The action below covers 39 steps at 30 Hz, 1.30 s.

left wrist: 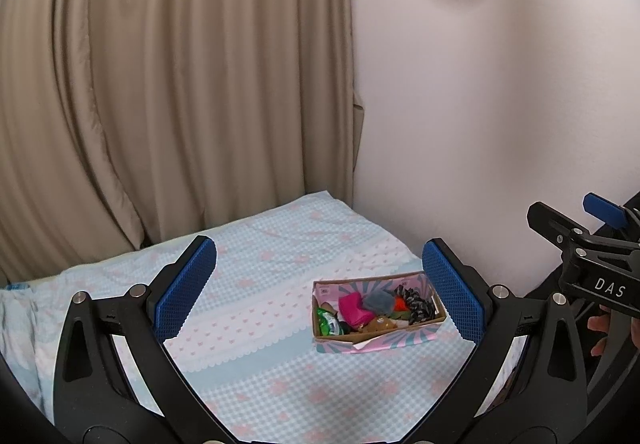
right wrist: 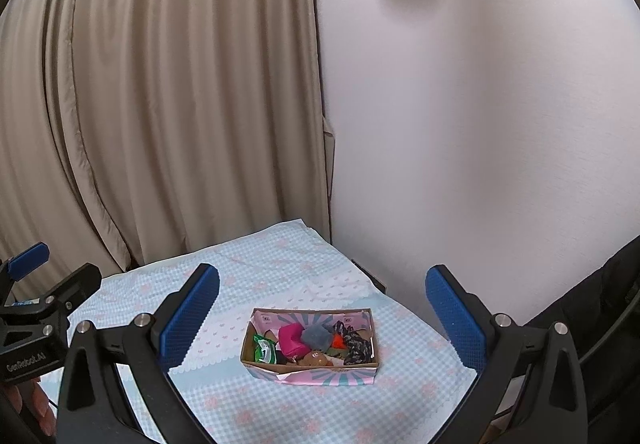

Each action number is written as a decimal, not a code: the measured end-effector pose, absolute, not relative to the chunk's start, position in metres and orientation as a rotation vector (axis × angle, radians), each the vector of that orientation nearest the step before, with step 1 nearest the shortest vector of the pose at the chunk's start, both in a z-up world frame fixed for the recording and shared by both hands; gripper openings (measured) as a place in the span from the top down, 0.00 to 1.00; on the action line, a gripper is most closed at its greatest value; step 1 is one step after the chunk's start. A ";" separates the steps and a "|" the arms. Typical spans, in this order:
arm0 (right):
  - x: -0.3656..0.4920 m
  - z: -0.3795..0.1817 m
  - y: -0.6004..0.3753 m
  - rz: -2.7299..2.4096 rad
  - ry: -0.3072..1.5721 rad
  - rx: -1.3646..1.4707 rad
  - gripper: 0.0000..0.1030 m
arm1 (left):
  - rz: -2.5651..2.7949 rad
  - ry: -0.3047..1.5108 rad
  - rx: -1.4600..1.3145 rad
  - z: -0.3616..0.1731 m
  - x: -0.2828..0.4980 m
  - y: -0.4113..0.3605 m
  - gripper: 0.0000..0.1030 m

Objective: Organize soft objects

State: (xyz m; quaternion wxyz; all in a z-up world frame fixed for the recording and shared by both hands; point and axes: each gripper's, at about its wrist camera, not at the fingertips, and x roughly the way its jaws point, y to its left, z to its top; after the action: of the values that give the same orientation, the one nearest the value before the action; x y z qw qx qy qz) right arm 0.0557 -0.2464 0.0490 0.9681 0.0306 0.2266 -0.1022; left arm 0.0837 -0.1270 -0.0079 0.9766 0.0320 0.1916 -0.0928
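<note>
A small cardboard box (left wrist: 376, 340) with pink and blue striped sides sits on a light blue and pink patterned cloth (left wrist: 256, 268). It holds several soft objects: a pink pouch (left wrist: 352, 307), a grey fuzzy piece (left wrist: 378, 301), a black-and-white patterned piece (left wrist: 418, 306), a green item (left wrist: 328, 322) and a brown item (left wrist: 378, 324). The box (right wrist: 312, 374) also shows in the right wrist view, with the pink pouch (right wrist: 292, 339) and grey piece (right wrist: 316, 336) inside. My left gripper (left wrist: 320, 288) is open and empty, held above and short of the box. My right gripper (right wrist: 322, 316) is open and empty, also raised.
A beige curtain (left wrist: 180, 83) hangs behind the cloth-covered surface, and a white wall (left wrist: 500, 83) stands to the right. The right gripper's body (left wrist: 592, 256) shows at the right edge of the left wrist view; the left gripper's body (right wrist: 36, 308) shows at the left of the right wrist view.
</note>
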 end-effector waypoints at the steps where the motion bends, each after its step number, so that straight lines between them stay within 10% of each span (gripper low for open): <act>1: 0.056 0.049 -0.247 -0.206 0.458 0.062 0.00 | -0.187 0.386 0.065 -0.007 0.083 -0.127 0.00; 39: 0.062 0.050 -0.253 -0.200 0.439 0.044 0.00 | -0.164 0.366 0.055 -0.006 0.082 -0.127 0.00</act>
State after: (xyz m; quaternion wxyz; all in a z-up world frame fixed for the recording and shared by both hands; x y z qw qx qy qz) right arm 0.0618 -0.2532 0.0503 0.9708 0.0216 0.2173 -0.0991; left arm 0.0823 -0.1273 -0.0061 0.9796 0.0272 0.1820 -0.0814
